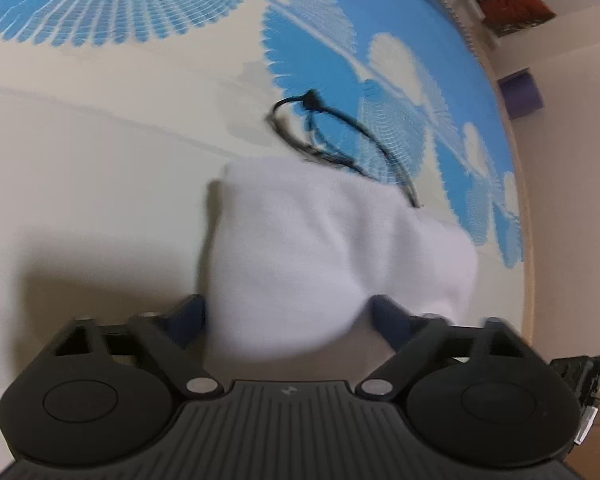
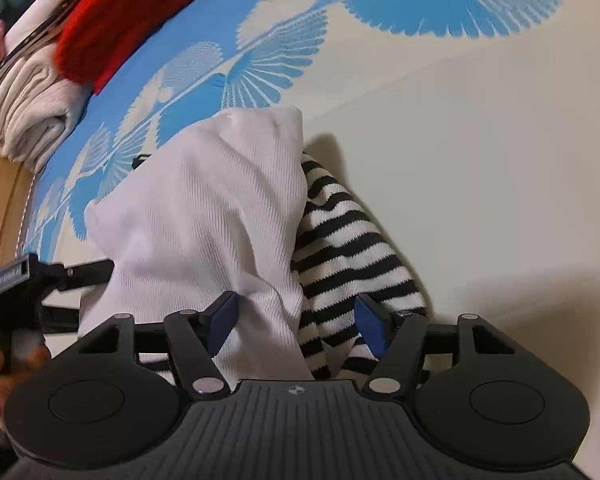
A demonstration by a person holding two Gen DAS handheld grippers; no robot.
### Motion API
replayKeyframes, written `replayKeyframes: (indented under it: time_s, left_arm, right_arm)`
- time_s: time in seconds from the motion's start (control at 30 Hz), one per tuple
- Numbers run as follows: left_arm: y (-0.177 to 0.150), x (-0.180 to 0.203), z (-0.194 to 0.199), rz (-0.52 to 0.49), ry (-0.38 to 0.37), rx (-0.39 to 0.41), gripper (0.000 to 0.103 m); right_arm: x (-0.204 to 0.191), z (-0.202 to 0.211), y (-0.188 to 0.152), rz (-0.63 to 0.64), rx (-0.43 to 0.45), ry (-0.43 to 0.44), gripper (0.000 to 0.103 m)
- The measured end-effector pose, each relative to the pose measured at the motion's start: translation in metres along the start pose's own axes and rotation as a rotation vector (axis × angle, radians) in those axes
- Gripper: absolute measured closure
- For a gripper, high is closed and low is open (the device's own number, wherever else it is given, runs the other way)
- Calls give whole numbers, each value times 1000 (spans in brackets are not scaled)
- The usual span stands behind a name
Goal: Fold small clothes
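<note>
The white ribbed garment (image 2: pixel 204 216) lies on the blue-patterned bedsheet (image 2: pixel 420 120), overlapping a striped sock (image 2: pixel 352 252). The right gripper (image 2: pixel 296 324) is spread, straddling both; closing could pinch both. The left gripper (image 1: pixel 286 320), blurred, seems spread around white cloth; a black cord (image 1: pixel 340 136) behind the garment could snag.

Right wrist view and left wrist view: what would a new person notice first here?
First, the white garment lying between both grippers' jaws, with a black-and-white striped piece beside it on the right in the right wrist view. Next, the blue fan-patterned sheet behind, and a red knit on folded clothes at top left.
</note>
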State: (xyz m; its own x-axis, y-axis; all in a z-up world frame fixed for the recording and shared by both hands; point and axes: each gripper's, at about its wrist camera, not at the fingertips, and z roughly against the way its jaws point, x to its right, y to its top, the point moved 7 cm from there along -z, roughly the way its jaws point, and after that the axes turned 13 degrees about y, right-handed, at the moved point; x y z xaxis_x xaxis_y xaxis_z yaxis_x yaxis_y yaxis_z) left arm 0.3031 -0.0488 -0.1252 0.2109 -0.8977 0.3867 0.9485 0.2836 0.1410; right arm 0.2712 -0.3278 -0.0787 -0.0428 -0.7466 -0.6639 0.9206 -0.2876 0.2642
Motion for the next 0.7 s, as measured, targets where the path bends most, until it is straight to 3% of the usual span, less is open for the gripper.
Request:
replayKeyframes:
  time_s: [0.03,0.1,0.2,0.37,0.43,0.53,0.63,0.7]
  left_arm:
    - [2,3,2,-15,7,18,27]
    - [5,7,9,-40,12,48,47]
    - [18,7,33,-55,9,109,58]
    - [54,-13,86,-93,77,291,56]
    - [72,-35,100,-61,112,334,45]
    - [85,-67,126,-9,183,419,43]
    - [72,-63,130,-86,88,347,44]
    - [57,-50,119,-200,86,301,44]
  right_arm:
    - [-4,-2,1,0,7,9,68]
    - [-16,-6,1,25,26,0,81]
    - [-32,-12,6,43,65,0,87]
    - [-77,-23,25,76,171,97,89]
    - [-99,-35,33,102,201,127,89]
    - [-122,-58,41,142,217,113,89]
    - [-127,-75,51,151,219,49,90]
    - [-119,-83,54,117,206,-3,90]
